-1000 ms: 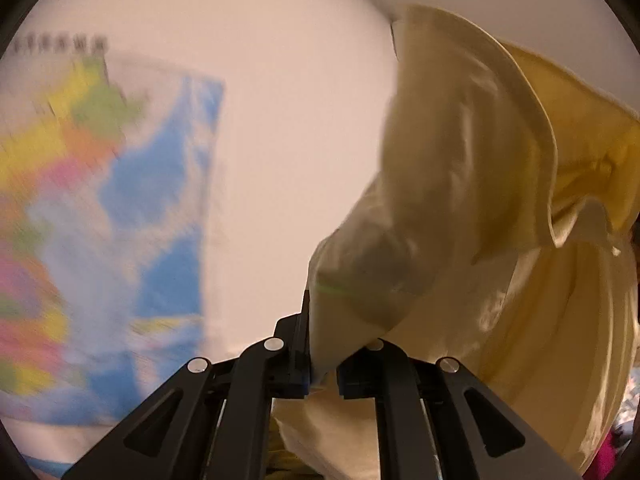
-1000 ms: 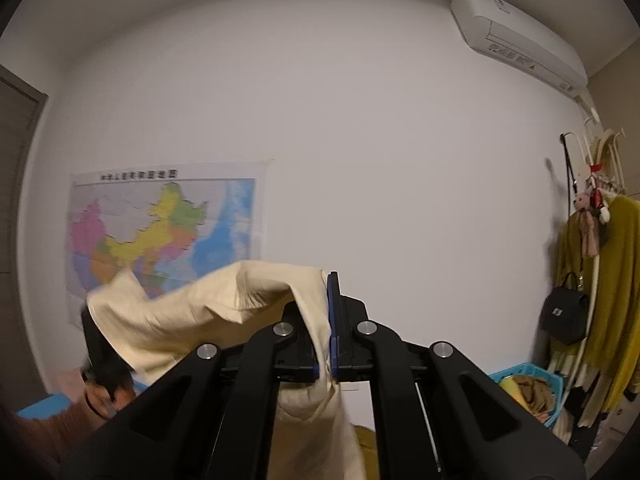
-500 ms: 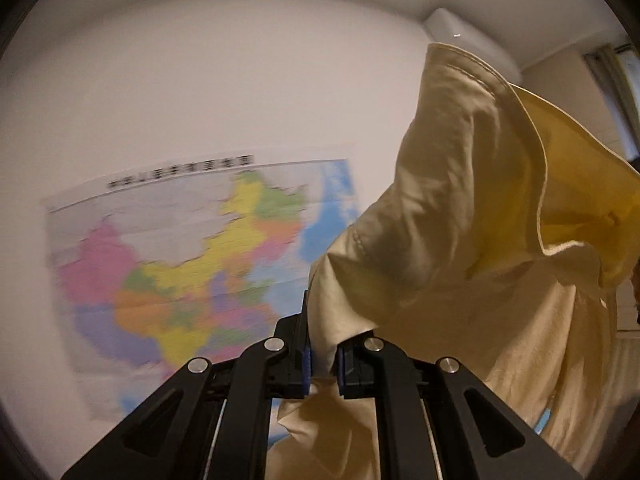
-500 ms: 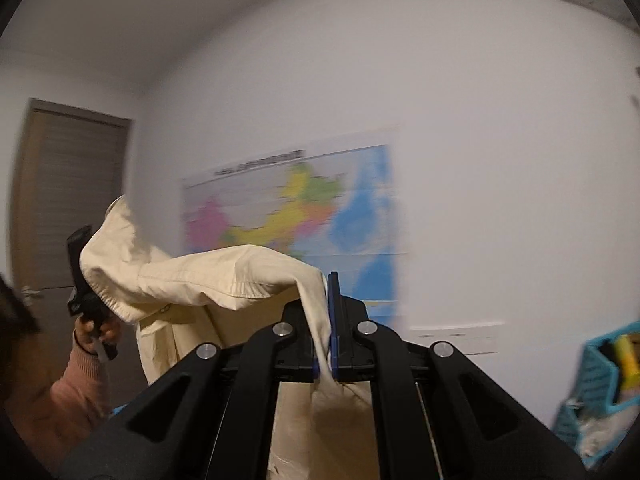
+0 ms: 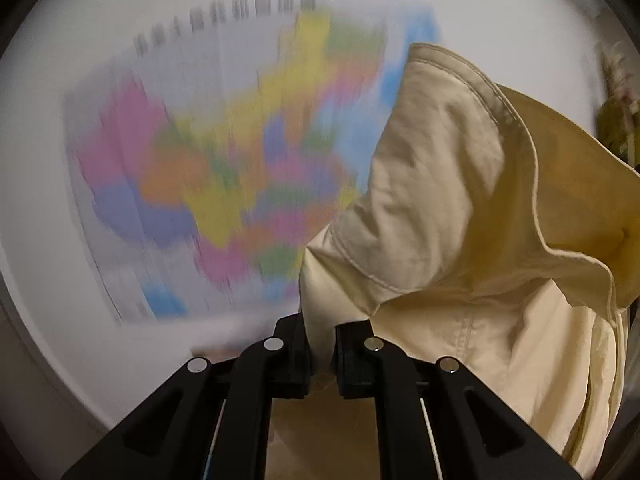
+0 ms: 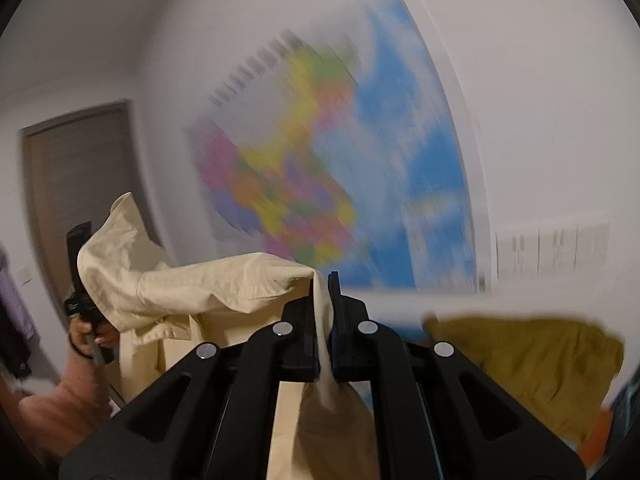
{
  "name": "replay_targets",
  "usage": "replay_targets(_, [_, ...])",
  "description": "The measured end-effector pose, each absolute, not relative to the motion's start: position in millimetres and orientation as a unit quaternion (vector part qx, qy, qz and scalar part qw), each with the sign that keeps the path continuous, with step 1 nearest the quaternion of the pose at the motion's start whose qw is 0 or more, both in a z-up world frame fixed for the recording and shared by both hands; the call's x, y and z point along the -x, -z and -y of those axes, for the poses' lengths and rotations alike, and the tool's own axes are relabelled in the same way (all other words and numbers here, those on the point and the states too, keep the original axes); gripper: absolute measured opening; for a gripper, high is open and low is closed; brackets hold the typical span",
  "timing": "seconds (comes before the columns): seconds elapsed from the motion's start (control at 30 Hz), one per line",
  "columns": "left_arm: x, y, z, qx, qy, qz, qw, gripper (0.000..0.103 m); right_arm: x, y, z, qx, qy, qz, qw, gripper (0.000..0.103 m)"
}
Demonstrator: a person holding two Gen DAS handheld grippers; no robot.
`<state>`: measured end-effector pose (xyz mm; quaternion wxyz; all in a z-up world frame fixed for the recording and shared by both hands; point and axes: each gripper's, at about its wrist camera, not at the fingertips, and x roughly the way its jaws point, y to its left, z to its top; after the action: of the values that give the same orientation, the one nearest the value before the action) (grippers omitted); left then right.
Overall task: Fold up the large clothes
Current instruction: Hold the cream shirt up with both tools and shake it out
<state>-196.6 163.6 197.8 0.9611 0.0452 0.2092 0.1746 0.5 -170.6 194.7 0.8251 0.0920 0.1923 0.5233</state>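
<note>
Your left tool (image 5: 319, 330) is clamped on a fold of the cream shirt (image 5: 460, 216), and the cloth sits pinched between its two black fingers (image 5: 294, 350). From there the shirt rises up and spreads to the right, with a stitched edge running along its top. Your right tool (image 6: 324, 312) is clamped on another part of the same cream shirt (image 6: 208, 292), with a thin strip of cloth squeezed tight between its fingers (image 6: 346, 336). The shirt hangs in the air between your two tools; it stretches from the right tool over to the left side of that view, and more of it drops down below the tool. Over there you can see your left hand (image 6: 90, 334) in a pink sleeve (image 6: 60, 400), gripping a black handle. Behind the shirt a big bright map (image 5: 224, 176) is stuck on the white wall (image 6: 540, 80), and it looks very blurry. A brown door (image 6: 76, 184) is at the left of the right view. A mustard yellow cloth (image 6: 532, 356) lies low down on the right, well apart from the shirt.
</note>
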Motion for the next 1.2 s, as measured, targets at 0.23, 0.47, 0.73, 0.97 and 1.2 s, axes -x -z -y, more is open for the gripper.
replay_targets(0.23, [82,-55,-224,0.022,-0.172,-0.354,0.919,0.006,-94,-79,102,-0.1,-0.48,-0.33,0.806,0.004])
replay_targets(0.47, [60,-31,-254,0.061,-0.151,-0.37,0.915,0.006,-135,-54,109,-0.159,-0.462,-0.367,0.791,0.004])
replay_targets(0.73, [-4,-12,-282,0.093,-0.112,-0.425,0.893,0.013,-186,-34,98,-0.161,-0.398,-0.406,0.807,0.004])
replay_targets(0.97, [-44,46,-306,0.097,-0.126,-0.486,0.859,0.031,-194,-7,69,-0.082,-0.344,-0.425,0.833,0.029])
replay_targets(1.2, [-5,11,-300,0.054,-0.105,-0.441,0.889,0.063,-143,-46,34,0.084,-0.361,-0.307,0.877,0.073])
